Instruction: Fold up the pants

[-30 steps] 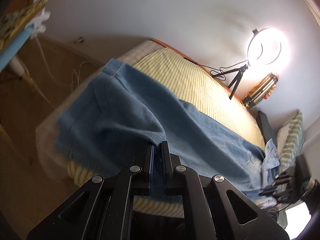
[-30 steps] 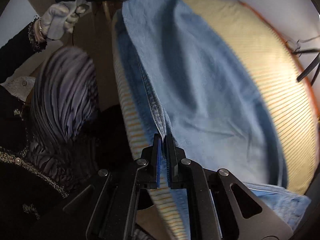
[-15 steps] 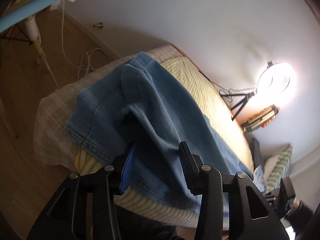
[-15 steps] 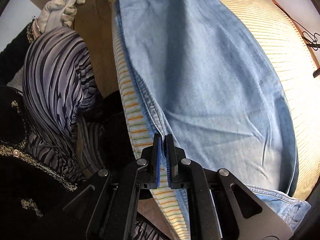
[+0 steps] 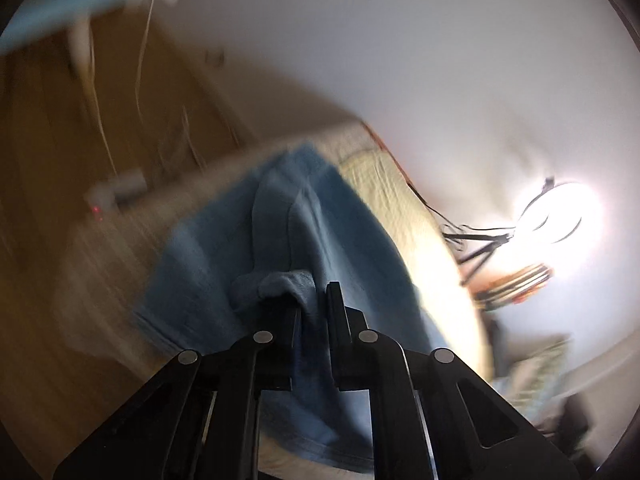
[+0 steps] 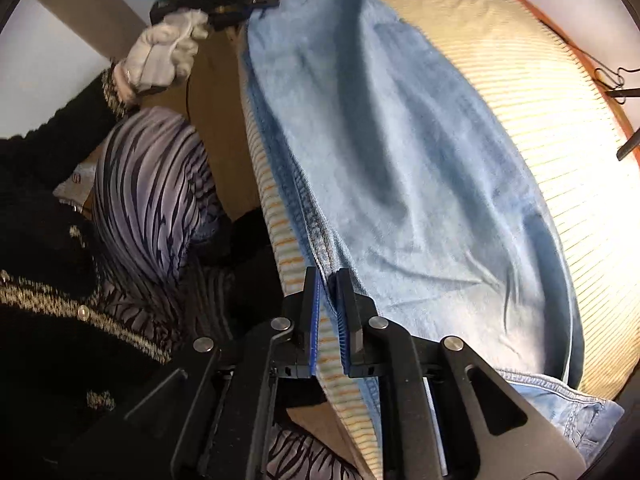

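left gripper (image 5: 314,300) nearly closed on gathered cloth; right gripper (image 6: 326,280), angled steeply down, jaws just easing apart.

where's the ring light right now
In the left wrist view the ring light glows at far right against the white wall, on a small tripod beyond the striped bed.

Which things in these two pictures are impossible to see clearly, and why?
- Left wrist view: floor, cables and pants edges are smeared by motion blur.
- Left wrist view: the ring lamp glare washes out whatever is near it.
- Right wrist view: the pants' hem seam behind the right gripper is covered by its fingers.
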`<state>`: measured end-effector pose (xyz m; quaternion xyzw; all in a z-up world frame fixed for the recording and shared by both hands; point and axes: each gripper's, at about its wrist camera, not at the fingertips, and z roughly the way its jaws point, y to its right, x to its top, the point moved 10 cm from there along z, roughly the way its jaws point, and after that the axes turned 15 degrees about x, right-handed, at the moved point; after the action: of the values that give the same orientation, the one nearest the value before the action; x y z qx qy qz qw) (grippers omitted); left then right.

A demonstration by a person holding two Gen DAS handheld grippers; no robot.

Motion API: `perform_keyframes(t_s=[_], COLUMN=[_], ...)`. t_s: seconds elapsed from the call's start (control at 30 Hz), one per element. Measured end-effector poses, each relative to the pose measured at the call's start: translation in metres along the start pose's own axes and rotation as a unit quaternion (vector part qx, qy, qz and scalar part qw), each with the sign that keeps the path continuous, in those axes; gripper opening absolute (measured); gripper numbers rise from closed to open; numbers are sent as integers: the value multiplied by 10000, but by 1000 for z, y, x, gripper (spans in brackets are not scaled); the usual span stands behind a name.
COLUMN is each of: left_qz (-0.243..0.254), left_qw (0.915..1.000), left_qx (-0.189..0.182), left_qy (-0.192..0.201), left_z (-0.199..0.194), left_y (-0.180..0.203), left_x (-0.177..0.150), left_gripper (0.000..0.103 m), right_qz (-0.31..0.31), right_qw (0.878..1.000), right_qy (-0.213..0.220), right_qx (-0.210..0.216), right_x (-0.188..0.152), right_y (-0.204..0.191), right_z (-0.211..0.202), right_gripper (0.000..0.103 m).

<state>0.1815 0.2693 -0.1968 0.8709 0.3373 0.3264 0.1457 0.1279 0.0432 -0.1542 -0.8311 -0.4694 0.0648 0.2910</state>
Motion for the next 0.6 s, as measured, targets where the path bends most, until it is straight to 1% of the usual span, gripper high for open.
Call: perform_keyframes(t_s=[0.07,0.1,0.13,0.2,0.27,0.3,0.37,0.4,0.43,0.47,0.5,0.53,0.57,0.6], left_qz=[319,412,486,615,607,590,513,468,416,355,333,332,351,341], left_qw=[9980,9966,9953,9935,9935,9938,9948,9957,9968,9972,9976,9978,9972,9964], left_qx=[306,438,582,835,886,875,826,759,672,649,607,582,650,751], left_qy=[442,567,598,474,371,362,304,238,151,56,25,-8,-79,-180], left_z=[-15,-19,-19,-13,-9,-9,-7,-4,-1,3,5,7,10,14], left_y=[-6,-11,-17,-29,-37,-39,-42,-40,-38,-40,-39,-39,-39,-41], left_x=[2,1,-2,-9,-13,-13,-10,-9,-9,-8,-7,-6,-5,-5], left_gripper=[7,7,6,6,6,6,6,7,13,22,26,33,43,47], right_qz=[2,1,-1,1,-36,-45,-35,-19,-6,-44,-105,-146,-190,-191], right_qw=[10000,10000,10000,9998,9998,9996,9983,9972,9962,9950,9936,9928,9916,9907], right_qy=[-63,-41,-21,9,130,232,570,739,873,993,1123,1191,1282,1347], right_qx=[26,68,85,180,170,157,139,99,82,58,-16,-21,5,11], right_x=[-2,-4,-2,2,13,22,47,62,77,93,111,122,140,151], right_y=[-1,-1,-1,-3,-1,2,9,14,19,23,28,29,33,34], right_z=[5,7,6,-1,-11,-19,-32,-37,-40,-43,-45,-45,-46,-45], right_gripper=[11,11,11,11,11,11,12,14,21,24,27,27,27,27])
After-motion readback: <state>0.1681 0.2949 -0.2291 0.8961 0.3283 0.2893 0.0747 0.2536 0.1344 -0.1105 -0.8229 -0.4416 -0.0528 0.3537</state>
